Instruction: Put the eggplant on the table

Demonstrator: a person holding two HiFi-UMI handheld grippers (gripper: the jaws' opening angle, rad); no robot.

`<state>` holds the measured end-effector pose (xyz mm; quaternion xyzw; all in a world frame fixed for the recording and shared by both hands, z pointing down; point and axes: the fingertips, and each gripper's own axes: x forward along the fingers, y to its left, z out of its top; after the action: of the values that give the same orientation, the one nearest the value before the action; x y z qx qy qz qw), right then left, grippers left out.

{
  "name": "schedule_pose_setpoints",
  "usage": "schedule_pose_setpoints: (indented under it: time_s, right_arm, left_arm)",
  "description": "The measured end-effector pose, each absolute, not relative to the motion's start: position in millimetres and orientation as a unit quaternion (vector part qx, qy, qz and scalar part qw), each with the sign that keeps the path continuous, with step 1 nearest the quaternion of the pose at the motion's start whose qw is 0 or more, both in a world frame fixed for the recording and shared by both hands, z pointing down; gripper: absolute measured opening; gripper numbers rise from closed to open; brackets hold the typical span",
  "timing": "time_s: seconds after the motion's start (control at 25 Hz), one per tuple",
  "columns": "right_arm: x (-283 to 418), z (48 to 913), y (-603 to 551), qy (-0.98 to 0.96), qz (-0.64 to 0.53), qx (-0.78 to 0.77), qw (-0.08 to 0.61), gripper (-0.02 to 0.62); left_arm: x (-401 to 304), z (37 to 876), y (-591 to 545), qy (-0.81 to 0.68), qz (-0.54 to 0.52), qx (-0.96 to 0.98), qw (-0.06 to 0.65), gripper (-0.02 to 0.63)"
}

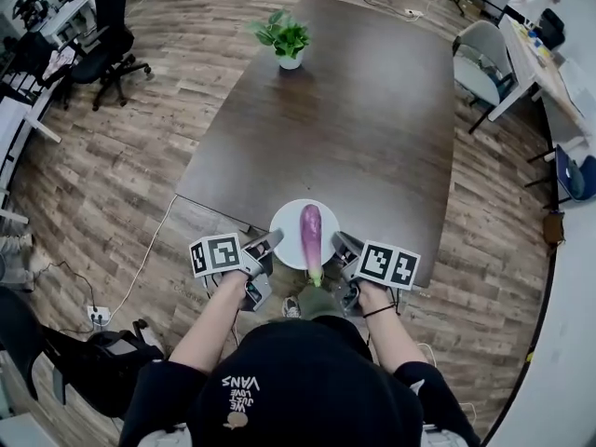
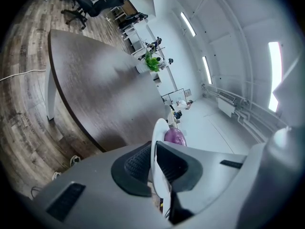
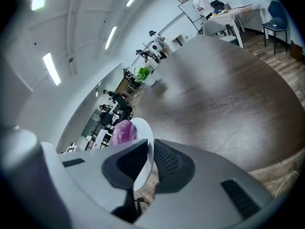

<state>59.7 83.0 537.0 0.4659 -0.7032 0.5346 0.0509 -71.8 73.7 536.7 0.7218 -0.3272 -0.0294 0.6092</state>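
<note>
Because the eggplant (image 1: 310,230) lies loose on a plate (image 1: 285,223), left gripper (image 1: 273,242) and right gripper (image 1: 341,244) clamp opposite rims, fingers (image 2: 136,165) shut on them, to hold it level near the tabletop (image 1: 354,110).

White print on the person's black cap (image 1: 279,380) reads "VANS", upside down in the head view; the smaller lines beside it are too small to read. The cube (image 1: 216,254) on the left gripper (image 1: 272,240) and the cube (image 1: 389,264) on the right gripper (image 1: 341,243) bear black-and-white square codes.
</note>
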Motion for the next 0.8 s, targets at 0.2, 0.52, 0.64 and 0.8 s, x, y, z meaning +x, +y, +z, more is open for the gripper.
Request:
schedule_pose_setpoints:
  time_s: [0.2,0.52,0.64,0.8]
  right_arm:
    - [55,534,49,-0.713,0.533,0.452,0.059,0.046]
    - [63,530,-8,-0.729,0.526,0.432,0.071,0.046]
    - [69,530,-28,-0.734,0.525,0.425,0.077,0.046]
    - [75,532,-51,-0.740,0.523,0.415,0.083,0.046]
  left_arm:
    - [-77,535,45,-0.341,-0.042,0.716,0.608,0.026]
    - [-69,532,-4,-0.363,-0.065,0.707,0.604,0.026]
    - [-63,532,-22,-0.370,-0.072,0.703,0.603,0.026]
    - [-57,534,-39,-0.378,-0.081,0.699,0.602,0.026]
